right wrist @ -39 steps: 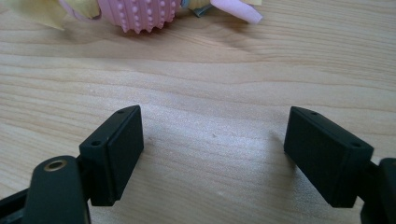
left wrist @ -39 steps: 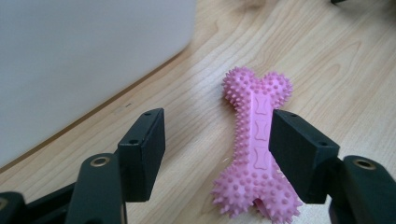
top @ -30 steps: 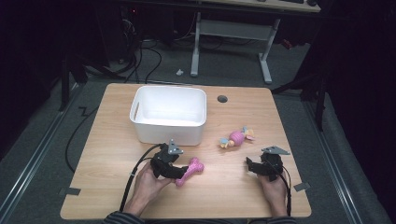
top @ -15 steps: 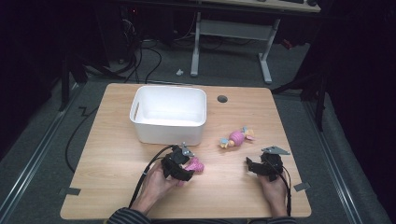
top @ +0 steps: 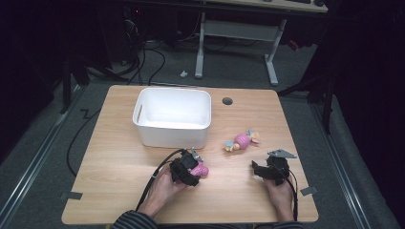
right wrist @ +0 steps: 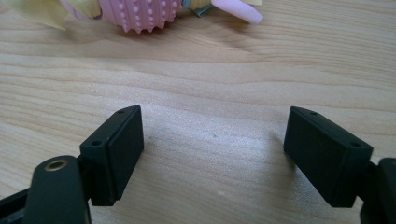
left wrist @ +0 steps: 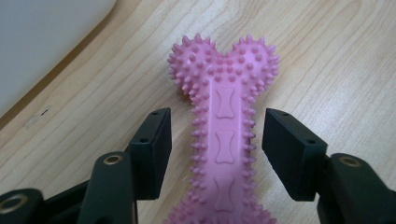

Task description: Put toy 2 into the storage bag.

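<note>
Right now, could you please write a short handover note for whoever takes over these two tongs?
Left tongs: open astride the pink spiked bone toy, jaws just been closing, pads not yet touching it.
Right tongs: open, nothing between the jaws, resting on the table.
Pink ball toy lies beyond the right tongs; white bin holds nothing.
Done: nothing binned. Left: likely grip the bone and bin both toys.

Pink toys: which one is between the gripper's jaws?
The spiky pink bone toy, lying between the left gripper jaws, which have just been closing. The round pink toy with ribbons lies apart, beyond the right gripper.
</note>
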`<state>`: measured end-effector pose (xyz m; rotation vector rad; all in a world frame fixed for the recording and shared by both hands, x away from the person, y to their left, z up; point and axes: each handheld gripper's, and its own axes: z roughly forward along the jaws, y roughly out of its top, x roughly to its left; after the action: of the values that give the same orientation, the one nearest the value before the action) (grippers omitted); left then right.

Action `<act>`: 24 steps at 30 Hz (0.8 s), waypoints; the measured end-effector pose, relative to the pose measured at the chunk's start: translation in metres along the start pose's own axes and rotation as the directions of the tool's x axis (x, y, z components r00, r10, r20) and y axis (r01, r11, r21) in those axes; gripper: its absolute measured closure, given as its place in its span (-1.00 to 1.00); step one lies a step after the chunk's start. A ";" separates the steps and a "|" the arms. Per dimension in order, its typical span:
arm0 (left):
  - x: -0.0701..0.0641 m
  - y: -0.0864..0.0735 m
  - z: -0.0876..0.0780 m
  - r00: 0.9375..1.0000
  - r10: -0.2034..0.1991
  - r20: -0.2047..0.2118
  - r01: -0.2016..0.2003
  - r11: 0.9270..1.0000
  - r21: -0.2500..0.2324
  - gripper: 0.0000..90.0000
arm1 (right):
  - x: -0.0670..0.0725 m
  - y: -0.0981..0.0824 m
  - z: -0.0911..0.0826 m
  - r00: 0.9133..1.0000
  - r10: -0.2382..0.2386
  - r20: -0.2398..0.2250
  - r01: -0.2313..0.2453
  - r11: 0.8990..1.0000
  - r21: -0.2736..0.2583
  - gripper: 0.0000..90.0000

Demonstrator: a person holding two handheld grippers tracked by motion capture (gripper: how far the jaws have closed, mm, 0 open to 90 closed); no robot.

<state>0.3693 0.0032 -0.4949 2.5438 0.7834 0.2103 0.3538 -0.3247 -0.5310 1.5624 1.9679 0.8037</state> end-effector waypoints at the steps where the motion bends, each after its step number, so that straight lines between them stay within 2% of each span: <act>1: 0.000 0.000 0.001 1.000 0.001 -0.002 -0.001 1.000 0.006 -0.04 | 0.000 0.000 0.000 1.000 0.000 0.000 0.000 1.000 0.000 -0.55; 11: 0.000 0.001 0.006 1.000 -0.007 0.004 0.007 1.000 0.020 0.00 | 0.000 0.000 0.000 1.000 0.000 -0.001 0.000 1.000 -0.002 -0.55; 17: 0.001 0.001 0.009 1.000 -0.002 0.013 0.001 1.000 0.030 0.11 | 0.000 0.000 0.000 1.000 0.000 -0.002 0.000 1.000 -0.001 -0.55; 24: 0.000 0.001 0.008 1.000 0.004 0.016 -0.005 1.000 0.020 0.27 | 0.000 0.000 0.000 1.000 -0.001 -0.002 0.001 1.000 -0.002 -0.55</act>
<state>0.3726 -0.0007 -0.5013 2.5634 0.7774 0.1840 0.3536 -0.3245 -0.5311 1.5596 1.9690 0.8073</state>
